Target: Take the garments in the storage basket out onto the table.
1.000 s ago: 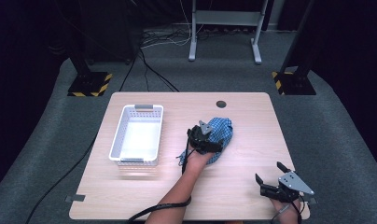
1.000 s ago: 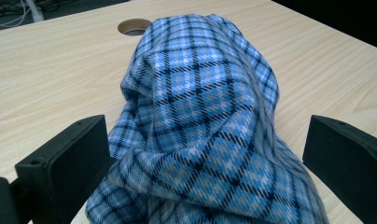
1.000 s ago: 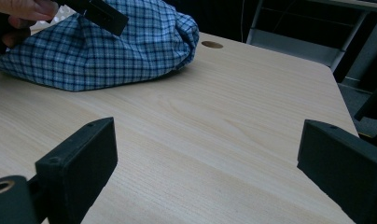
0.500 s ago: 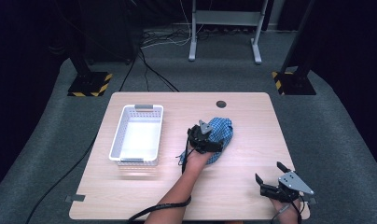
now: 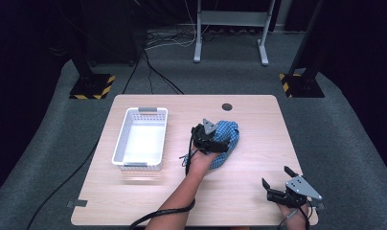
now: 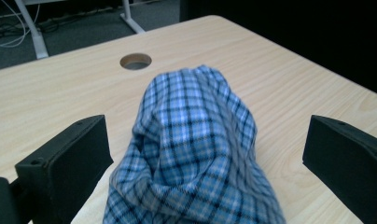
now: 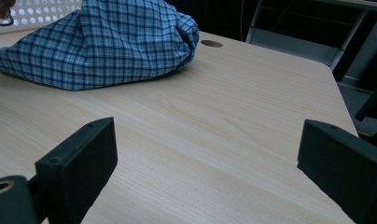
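The crumpled blue checked cloth [image 6: 196,154] lies heaped near the middle of the light wooden table [image 5: 249,191], directly between the left gripper's [image 5: 218,143] wide-open jaws. The right gripper [image 5: 280,184], also open and empty, rests well apart at the table's near right corner.

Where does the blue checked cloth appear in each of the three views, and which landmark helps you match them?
High view: the blue checked cloth lies mid-table, right of the white basket.
Left gripper view: cloth centre, between the open jaws.
Right gripper view: cloth upper left, far beyond the jaws.
Shared landmark: the round hole in the table, behind the cloth.
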### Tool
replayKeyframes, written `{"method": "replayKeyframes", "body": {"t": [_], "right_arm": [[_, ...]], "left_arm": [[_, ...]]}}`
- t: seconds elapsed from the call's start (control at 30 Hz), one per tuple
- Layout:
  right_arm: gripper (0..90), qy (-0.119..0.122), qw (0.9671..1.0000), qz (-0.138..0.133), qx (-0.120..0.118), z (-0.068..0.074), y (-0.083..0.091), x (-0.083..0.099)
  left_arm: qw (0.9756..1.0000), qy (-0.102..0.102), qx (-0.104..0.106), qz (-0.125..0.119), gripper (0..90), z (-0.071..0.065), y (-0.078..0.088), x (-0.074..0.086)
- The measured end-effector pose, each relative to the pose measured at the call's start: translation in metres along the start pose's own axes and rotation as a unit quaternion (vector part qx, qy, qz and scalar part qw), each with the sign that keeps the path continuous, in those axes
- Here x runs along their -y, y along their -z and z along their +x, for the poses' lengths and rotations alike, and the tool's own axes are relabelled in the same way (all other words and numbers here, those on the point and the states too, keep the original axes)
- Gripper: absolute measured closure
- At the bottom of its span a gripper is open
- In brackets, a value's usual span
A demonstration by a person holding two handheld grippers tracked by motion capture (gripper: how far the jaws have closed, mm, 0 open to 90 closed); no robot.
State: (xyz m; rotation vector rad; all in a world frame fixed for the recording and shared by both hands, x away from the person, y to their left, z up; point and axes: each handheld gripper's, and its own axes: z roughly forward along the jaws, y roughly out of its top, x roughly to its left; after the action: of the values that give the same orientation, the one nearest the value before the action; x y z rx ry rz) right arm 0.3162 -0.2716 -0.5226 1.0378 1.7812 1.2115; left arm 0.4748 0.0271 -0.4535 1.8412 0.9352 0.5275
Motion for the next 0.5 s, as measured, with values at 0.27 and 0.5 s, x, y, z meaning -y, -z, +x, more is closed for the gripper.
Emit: {"method": "replayKeyframes", "body": {"t": [0.27, 0.5], "right_arm": [[3.8, 0.000, 1.0000, 0.001, 0.000, 0.000, 0.000, 0.000], [3.8, 0.000, 1.0000, 0.002, 0.001, 0.000, 0.000, 0.000]], "left_arm": [[0.9997, -0.011, 0.000, -0.023, 0.3, -0.003, 0.016, -0.019], [0.9991, -0.015, -0.001, -0.039, 0.4, -0.003, 0.029, -0.031]]}}
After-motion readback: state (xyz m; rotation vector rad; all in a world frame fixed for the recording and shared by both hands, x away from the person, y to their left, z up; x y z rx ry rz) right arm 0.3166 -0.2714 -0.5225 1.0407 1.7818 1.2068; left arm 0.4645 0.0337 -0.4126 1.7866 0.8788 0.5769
